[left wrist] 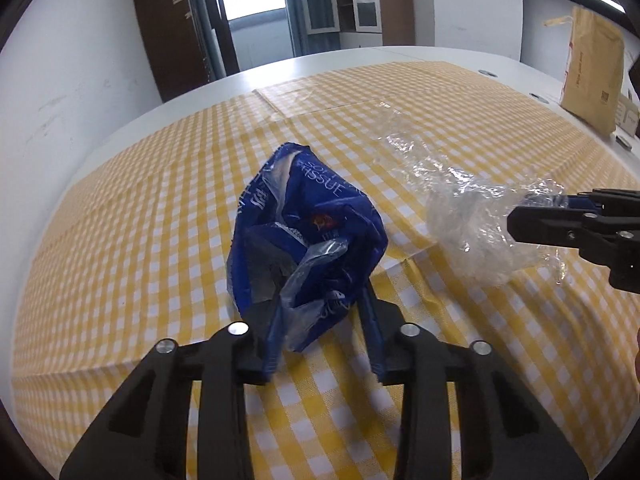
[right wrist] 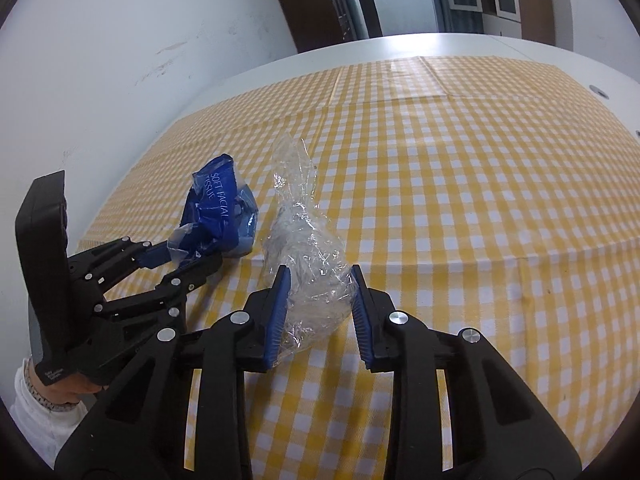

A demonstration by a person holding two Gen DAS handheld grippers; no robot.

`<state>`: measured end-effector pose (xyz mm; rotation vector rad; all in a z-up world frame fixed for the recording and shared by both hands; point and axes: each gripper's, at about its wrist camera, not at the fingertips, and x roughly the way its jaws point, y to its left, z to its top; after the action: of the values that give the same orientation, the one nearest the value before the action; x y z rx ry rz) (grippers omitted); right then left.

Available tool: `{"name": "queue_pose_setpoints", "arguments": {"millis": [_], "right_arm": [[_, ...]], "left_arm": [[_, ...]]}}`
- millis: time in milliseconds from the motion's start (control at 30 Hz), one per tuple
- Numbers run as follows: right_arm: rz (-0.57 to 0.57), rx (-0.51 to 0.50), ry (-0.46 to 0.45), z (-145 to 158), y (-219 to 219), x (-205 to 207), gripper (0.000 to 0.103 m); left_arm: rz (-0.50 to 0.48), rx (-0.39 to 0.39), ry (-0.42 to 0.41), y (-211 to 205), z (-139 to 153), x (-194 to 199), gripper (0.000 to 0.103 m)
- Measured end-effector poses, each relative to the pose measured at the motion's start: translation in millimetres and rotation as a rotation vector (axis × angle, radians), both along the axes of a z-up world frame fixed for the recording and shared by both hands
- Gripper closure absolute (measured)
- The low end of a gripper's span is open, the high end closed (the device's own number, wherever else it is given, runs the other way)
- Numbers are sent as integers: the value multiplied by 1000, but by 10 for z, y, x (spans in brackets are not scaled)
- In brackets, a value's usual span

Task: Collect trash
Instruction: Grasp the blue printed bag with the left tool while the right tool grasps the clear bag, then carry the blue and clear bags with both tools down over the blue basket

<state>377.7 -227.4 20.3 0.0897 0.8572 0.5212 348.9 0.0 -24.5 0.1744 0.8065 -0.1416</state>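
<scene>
The left gripper (left wrist: pixel 320 320) is closed around the near end of a crumpled blue tissue wrapper (left wrist: pixel 304 236), with one blue finger pad on each side of the plastic. The wrapper stands bunched up on the yellow checked tablecloth (left wrist: pixel 140 240), near the left edge of the table (left wrist: pixel 192 92).

The right gripper (right wrist: pixel 320 300) holds the near end of a crumpled clear plastic bag (right wrist: pixel 308 256), its pads pressed against both sides at a medium gap. The bag lies on the cloth just right of the wrapper, with its far end stretched away from the gripper. In the right wrist view, the wrapper and the bag sit close together; whether they touch cannot be determined.

Surroundings:
- A white wall (right wrist: pixel 140 40) runs close along the left side of the table.
- A brown padded envelope (left wrist: pixel 592 64) leans at the far right corner, well apart from both items.
- A dark wooden door frame (left wrist: pixel 168 28) and a bright doorway stand beyond the far edge.
</scene>
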Motion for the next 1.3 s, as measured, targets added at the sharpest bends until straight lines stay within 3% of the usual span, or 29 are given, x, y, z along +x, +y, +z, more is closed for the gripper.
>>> {"name": "queue_pose_setpoints", "arguments": {"millis": [300,633,1300], "right_arm": [[0,-34,-113,151,-105,-518,75],[64,-37,-198,243,-23,-1301,75],[189,-16,-253,37,-235,-2670,75]], "left_arm": [[32,-167,-98,185,276,-695,82],[68,-270,-139,197,417,-1610,84],[73,-411,-169,201,252,-3144,84]]}}
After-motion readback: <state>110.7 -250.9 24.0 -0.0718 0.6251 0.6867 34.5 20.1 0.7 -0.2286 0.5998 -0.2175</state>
